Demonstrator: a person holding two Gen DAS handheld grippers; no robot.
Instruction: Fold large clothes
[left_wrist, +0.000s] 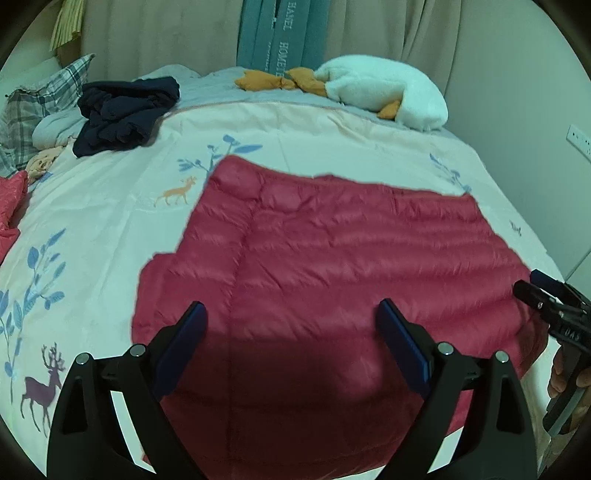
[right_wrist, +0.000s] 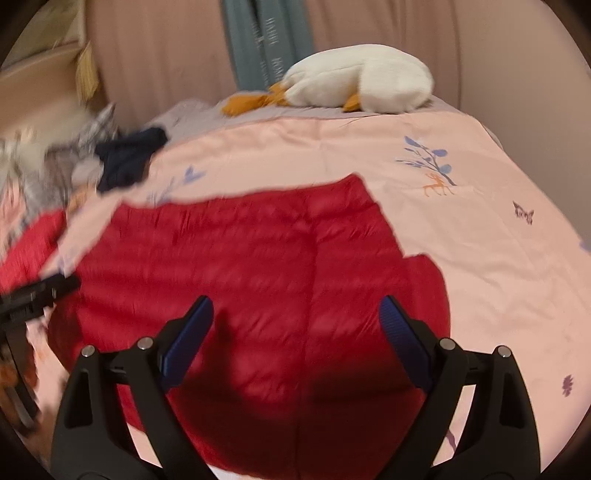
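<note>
A red quilted down jacket (left_wrist: 332, 266) lies flat on the pale pink bedspread (left_wrist: 110, 206), roughly rectangular with a sleeve edge sticking out at its left. My left gripper (left_wrist: 291, 306) hovers over its near part, open, nothing between its blue pads. The right gripper (left_wrist: 543, 291) shows at the jacket's right edge, with a hand (left_wrist: 565, 373) on its handle. In the right wrist view the jacket (right_wrist: 258, 280) fills the centre; my right gripper (right_wrist: 295, 301) is open above it, empty. The left gripper (right_wrist: 48, 288) pokes in at the jacket's left edge, blurred.
A crumpled navy garment (left_wrist: 125, 110) and a plaid pillow (left_wrist: 40, 99) sit at the far left of the bed. A white plush duck (left_wrist: 388, 88) lies at the head. Another red garment (left_wrist: 9, 206) shows at the left edge. Curtains and a teal panel (left_wrist: 280, 33) stand behind.
</note>
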